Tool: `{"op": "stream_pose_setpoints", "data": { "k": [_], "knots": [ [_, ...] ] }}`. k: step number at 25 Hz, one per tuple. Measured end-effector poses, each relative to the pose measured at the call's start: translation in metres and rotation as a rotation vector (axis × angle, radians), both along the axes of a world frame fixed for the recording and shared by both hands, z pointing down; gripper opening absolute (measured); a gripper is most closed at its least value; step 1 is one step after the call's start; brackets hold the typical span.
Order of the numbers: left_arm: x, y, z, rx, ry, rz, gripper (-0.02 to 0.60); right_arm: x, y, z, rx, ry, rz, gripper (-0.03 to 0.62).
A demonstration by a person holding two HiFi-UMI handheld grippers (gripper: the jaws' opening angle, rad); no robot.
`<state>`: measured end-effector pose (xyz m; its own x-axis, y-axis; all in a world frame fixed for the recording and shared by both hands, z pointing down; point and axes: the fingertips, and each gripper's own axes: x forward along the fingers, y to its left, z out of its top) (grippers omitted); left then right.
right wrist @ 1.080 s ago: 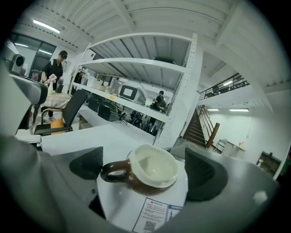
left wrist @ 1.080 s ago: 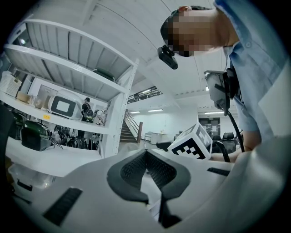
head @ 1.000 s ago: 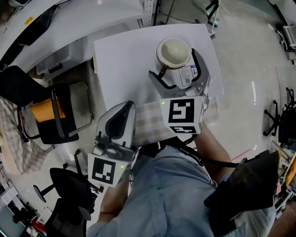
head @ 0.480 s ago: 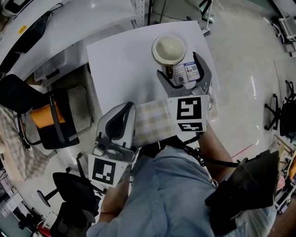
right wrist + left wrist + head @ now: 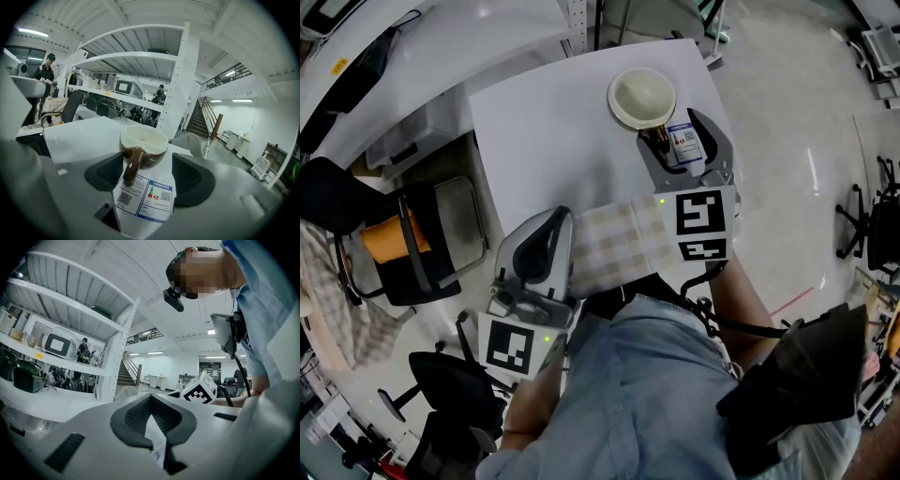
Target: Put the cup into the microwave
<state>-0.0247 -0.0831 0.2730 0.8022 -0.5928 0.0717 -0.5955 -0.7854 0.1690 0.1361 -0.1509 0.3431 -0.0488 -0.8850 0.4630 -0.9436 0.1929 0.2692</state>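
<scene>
The brown cup [image 5: 643, 97] stood on the white table [image 5: 553, 131], its handle between the right gripper's [image 5: 670, 131] fingers [image 5: 190, 180]. They had just been closing but seemingly weren't yet pressing it. The left gripper [image 5: 551, 225] hung by the table's near edge, fingers clenched on nothing.

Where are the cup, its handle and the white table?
cup [image 5: 643, 95], head view, pale inside of the bowl.
handle [image 5: 133, 165], right gripper view, halfway along the brown handle.
white table [image 5: 553, 131], head view, bare top to the left of the cup.
</scene>
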Motion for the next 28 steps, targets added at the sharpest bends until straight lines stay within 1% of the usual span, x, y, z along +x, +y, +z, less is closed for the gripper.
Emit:
{"op": "stream_pose_setpoints", "data": {
  "k": [4,6,14,17,23,28],
  "knots": [
    [-0.001,-0.001,0.000,-0.002,-0.002,-0.003,0.005,-0.007,0.002,0.003,-0.008,-0.020,-0.034,0.230],
    [-0.002,-0.001,0.000,-0.001,-0.003,-0.005,0.005,-0.007,0.004,0.006,-0.014,-0.027,-0.034,0.214],
    [-0.003,0.000,-0.001,-0.002,-0.004,-0.003,0.005,-0.006,0.005,0.009,-0.008,-0.028,0.002,0.103],
    [-0.004,0.001,-0.001,-0.004,-0.005,-0.006,0.005,-0.005,0.005,0.009,-0.002,-0.035,0.002,0.094],
    [-0.004,0.002,-0.001,-0.004,-0.005,-0.002,0.005,-0.003,0.007,0.010,-0.014,-0.148,0.014,0.057],
    [-0.004,0.003,-0.002,-0.001,-0.007,0.002,0.005,-0.002,0.009,0.011,-0.024,-0.180,0.013,0.053]
  ]
}}
